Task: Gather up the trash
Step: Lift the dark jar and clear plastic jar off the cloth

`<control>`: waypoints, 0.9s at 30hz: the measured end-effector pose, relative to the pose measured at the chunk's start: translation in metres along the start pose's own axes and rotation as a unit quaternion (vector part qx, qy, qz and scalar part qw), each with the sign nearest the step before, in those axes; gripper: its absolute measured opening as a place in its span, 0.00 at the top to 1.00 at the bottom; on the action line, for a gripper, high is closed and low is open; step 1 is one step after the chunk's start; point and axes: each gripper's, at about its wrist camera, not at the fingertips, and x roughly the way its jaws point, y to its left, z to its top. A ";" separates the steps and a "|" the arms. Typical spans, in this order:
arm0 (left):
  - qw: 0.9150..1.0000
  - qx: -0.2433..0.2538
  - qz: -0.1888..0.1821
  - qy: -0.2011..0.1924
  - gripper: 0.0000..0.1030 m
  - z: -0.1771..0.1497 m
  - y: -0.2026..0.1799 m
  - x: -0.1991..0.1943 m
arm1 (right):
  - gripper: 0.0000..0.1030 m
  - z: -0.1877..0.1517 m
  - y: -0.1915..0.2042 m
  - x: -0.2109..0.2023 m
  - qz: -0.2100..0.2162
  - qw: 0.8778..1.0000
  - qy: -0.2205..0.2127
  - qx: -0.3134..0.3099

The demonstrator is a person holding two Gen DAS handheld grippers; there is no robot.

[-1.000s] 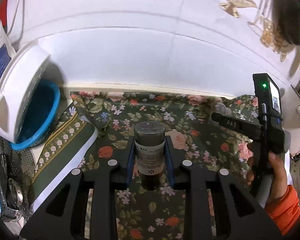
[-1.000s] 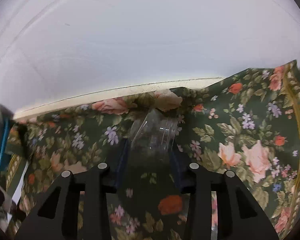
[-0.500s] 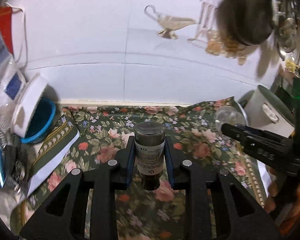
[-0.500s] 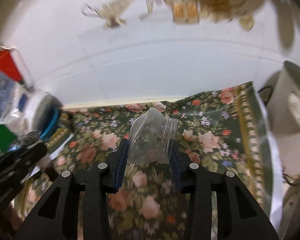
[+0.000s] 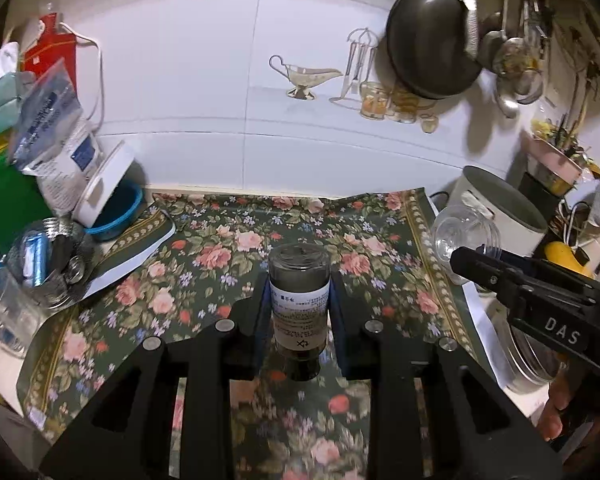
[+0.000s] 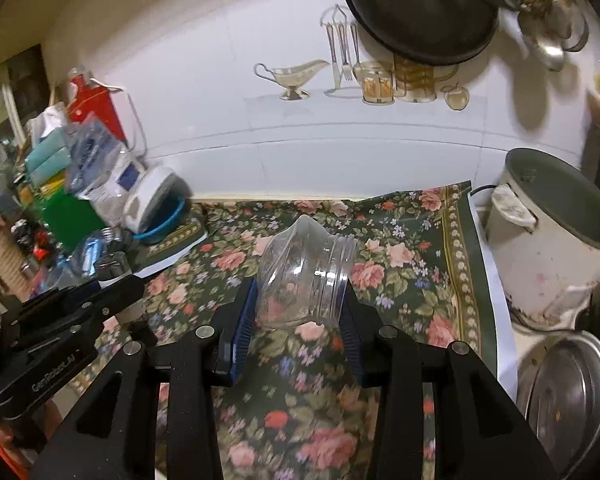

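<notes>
**Holding two pieces of trash clear of the counter**

Gripping is confirmed on both sides. The left gripper (image 5: pixel 300 312) has its fingers pinched on a small dark bottle (image 5: pixel 299 300) with a white printed label; the bottle stands upright between the blue pads, its grey cap uppermost, held above the floral cloth (image 5: pixel 204 264) with its base off the surface.

The right gripper (image 6: pixel 298 308) has its fingers clamped on a clear plastic jar (image 6: pixel 306 276). The jar is crushed and tilted, its threaded open mouth toward the right pad, and it hangs above the same cloth without touching it. In the left wrist view the jar appears at the right edge, just ahead of the right gripper's tip.

Surroundings:
- A white rice cooker (image 6: pixel 548 240) stands beside the cloth's right border.
- A white container with a blue rim (image 5: pixel 108 200) lies tilted at the cloth's left edge.
- A dark pan (image 5: pixel 428 40) hangs on the white tiled wall
</notes>
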 end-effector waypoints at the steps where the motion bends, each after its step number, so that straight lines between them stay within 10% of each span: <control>1: 1.000 0.001 -0.001 -0.001 0.74 -0.003 0.000 -0.005 | 0.65 -0.004 0.005 -0.007 0.003 1.000 -0.002 0.001; 27: 0.996 0.046 -0.055 0.050 0.74 -0.160 0.099 -0.180 | 0.65 -0.161 0.160 -0.129 -0.072 0.992 -0.019 0.101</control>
